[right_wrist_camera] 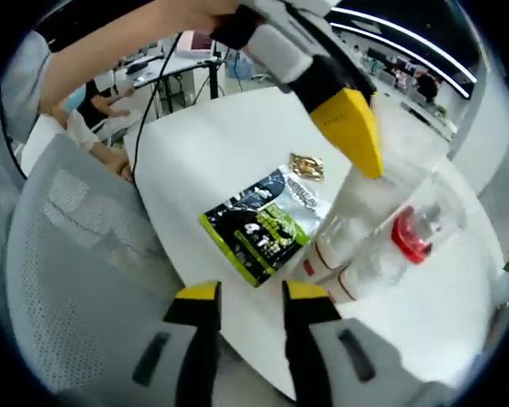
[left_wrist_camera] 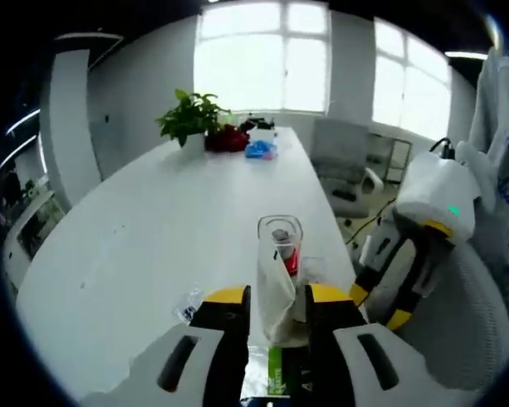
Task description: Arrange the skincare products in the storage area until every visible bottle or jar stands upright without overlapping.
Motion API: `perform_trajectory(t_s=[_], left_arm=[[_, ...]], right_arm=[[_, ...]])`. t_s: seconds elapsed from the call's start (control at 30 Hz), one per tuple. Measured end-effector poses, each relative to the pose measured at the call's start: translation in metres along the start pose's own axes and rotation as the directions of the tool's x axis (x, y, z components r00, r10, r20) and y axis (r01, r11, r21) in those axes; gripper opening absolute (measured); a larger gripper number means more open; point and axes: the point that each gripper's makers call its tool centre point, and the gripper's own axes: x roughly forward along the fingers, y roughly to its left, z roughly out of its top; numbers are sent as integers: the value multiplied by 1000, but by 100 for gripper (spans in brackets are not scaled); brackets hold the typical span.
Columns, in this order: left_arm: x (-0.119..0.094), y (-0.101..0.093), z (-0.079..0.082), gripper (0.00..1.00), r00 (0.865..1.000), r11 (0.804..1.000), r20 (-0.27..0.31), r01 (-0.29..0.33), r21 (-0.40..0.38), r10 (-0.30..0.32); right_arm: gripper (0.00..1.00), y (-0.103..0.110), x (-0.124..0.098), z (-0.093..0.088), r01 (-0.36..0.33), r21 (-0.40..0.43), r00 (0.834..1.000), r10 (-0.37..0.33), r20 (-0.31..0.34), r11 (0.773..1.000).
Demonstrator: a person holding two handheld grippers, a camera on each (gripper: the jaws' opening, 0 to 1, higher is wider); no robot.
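My left gripper point(left_wrist_camera: 276, 318) clamps the clear bottle point(left_wrist_camera: 280, 263), long axis toward twelve o'clock; my right gripper point(right_wrist_camera: 248, 301) sits narrow and empty, bottle point(right_wrist_camera: 382, 233) at two o'clock.

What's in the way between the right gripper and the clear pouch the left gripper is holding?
Nothing visible blocks it. The right gripper hangs open near the table edge; the clear pouch sits up to its right, held by the left gripper. The green-and-black packet lies beside that path.

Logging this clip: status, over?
Left claw shut on clear pouch, lifted. Right claw open, empty. Green sachet flat on table.
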Motion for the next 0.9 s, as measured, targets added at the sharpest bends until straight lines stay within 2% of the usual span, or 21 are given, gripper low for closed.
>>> perform_trajectory(t_s=[0.07,0.33,0.67,0.9], left_arm=[[3,0,1,12,1000,1000,2,9,4,-9],[-2,5,-2,8,999,1000,-27,23,-1,-23],[-1,0,-2,8,997,997,-22,70,-40,-71],[1,2,-2,9,998,998,-23,58,-22,-58]], right_arm=[[29,-3,-3,0,13,2,1000,-13,2,1000],[28,-11,-11,-5,40,24,999,-40,8,999],[27,-27,-20,-14,77,61,997,-77,7,995],[27,-39,-26,-23,96,83,995,-97,3,992]])
